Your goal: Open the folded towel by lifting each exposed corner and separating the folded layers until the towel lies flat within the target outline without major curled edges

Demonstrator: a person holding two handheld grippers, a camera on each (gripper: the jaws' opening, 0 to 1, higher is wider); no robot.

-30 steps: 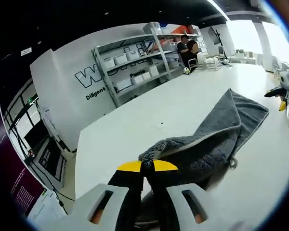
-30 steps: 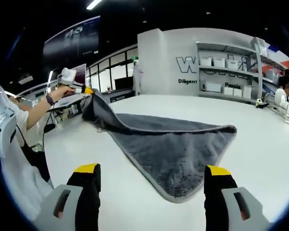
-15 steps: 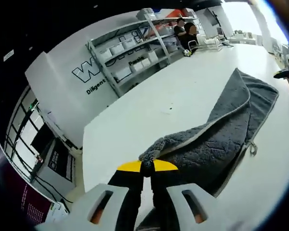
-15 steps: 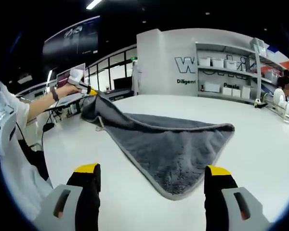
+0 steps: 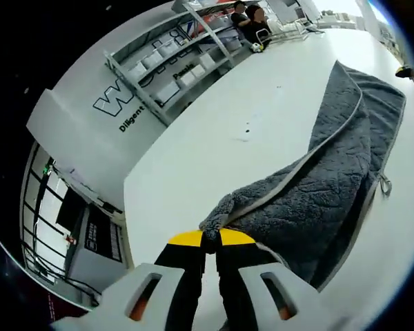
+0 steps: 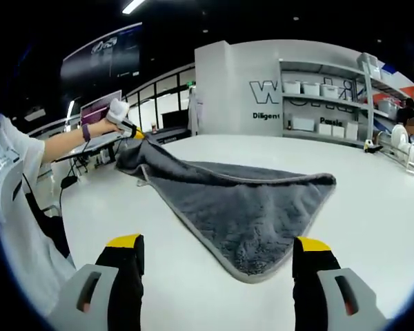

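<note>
A dark grey towel [image 5: 331, 179] with a pale edge band lies partly unfolded on the white table [image 5: 214, 145]. My left gripper [image 5: 209, 241] is shut on one of its corners, and the cloth runs away from the jaws to the upper right. In the right gripper view the same towel [image 6: 241, 207] spreads across the table, one corner pointing toward my right gripper [image 6: 217, 255], which stands open just short of it with nothing between its yellow-tipped fingers. At the far left a hand holds the left gripper [image 6: 134, 133] on the raised corner.
Grey shelving [image 5: 172, 62] with white bins stands against the wall behind the table, and people [image 5: 252, 14] sit near it. A person's white sleeve [image 6: 17, 200] fills the left side of the right gripper view. A wire rack [image 6: 407, 155] sits at the table's far right.
The left gripper has carried its held corner further out and lower, stretching the towel flatter. The right gripper has stayed open in place.
</note>
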